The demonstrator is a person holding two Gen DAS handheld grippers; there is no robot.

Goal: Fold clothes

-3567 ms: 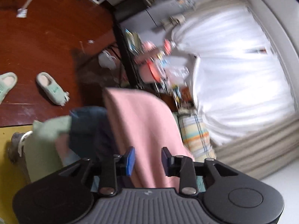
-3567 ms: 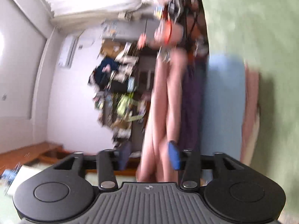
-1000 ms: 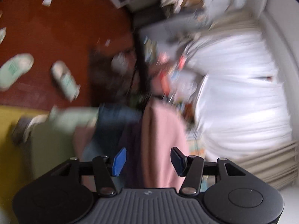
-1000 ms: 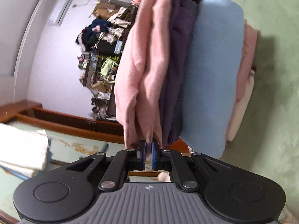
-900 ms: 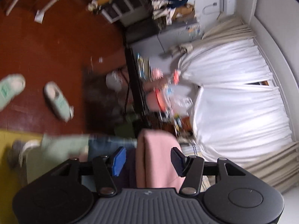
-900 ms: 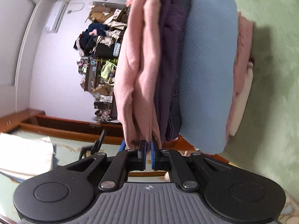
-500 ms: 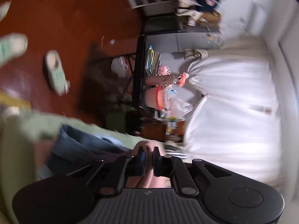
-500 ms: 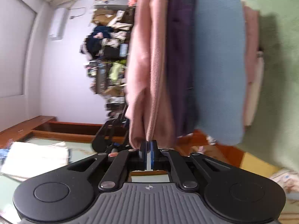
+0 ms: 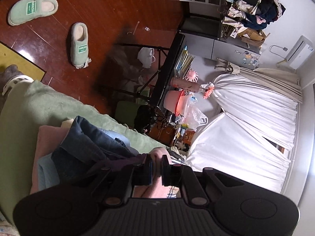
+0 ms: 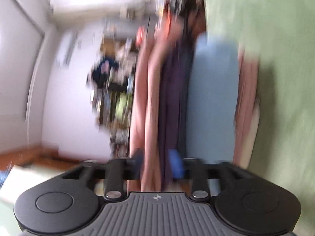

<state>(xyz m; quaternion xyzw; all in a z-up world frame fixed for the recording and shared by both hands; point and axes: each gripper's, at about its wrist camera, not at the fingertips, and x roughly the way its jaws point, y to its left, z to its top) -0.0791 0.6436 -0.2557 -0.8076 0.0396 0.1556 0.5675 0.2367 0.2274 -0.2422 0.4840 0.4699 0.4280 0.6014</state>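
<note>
The left gripper (image 9: 156,168) now pinches the pink garment (image 9: 157,154), while the right gripper (image 10: 158,165), jaws just opened, releases it, handing control over.

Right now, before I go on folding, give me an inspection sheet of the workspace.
Surface: green blanket under the clothes.
Job's things: stacked clothes; pink garment outermost, then purple garment, light blue garment; jeans in the pile.
Clutter: two green slippers on the wood floor; plastic bag by the black stand.
Grippers: left gripper shut on the pink garment's edge; right gripper just opened, pads off the cloth between them.
Cables: cords tangled under the stand.
Surroundings: white curtains, crowded shelves.
</note>
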